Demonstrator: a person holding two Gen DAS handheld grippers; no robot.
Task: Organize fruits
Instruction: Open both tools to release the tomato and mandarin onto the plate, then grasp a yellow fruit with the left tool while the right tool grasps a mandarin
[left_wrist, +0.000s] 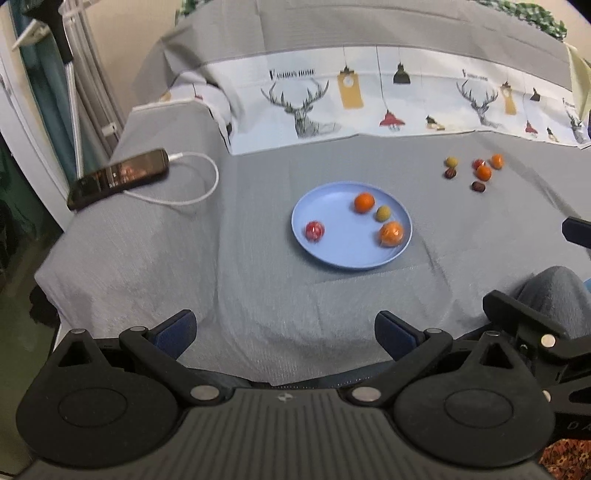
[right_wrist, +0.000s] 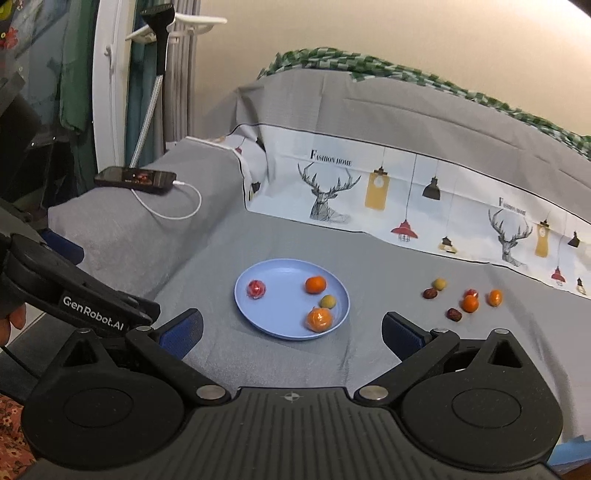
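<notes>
Left wrist view: left gripper (left_wrist: 286, 332) jaws spread wide, nothing between them, hovering over grey cloth (left_wrist: 147, 258) short of the blue plate (left_wrist: 332, 254). Plate is round, light blue, shallow rim, sits mid-cloth. On it: a red wrapped fruit (left_wrist: 314, 231) near the left edge, a plain orange (left_wrist: 364, 202) at the back, a small yellow-green fruit (left_wrist: 383, 213) just beside it, and a wrapped orange (left_wrist: 390, 233) at the right rim, shiny film over it. Loose group of fruit (left_wrist: 476, 171) lies on the cloth, well right and beyond the plate: two oranges, one red, one yellow-green, two dark brown. Black phone (left_wrist: 118, 177) with white cable on the raised left ledge. Part of the other gripper shows at the right edge. Right wrist view: right gripper (right_wrist: 291, 332) jaws fully spread, empty, plate (right_wrist: 273, 321) just beyond the fingertips with the same four fruits. Red wrapped fruit (right_wrist: 256, 289) left, plain orange (right_wrist: 316, 284) back, yellow-green fruit (right_wrist: 328, 301) beside wrapped orange (right_wrist: 319, 319). Loose group (right_wrist: 465, 299) to the right on the cloth, apart from the plate. Deer-print sheet (right_wrist: 369, 192) behind.
</notes>
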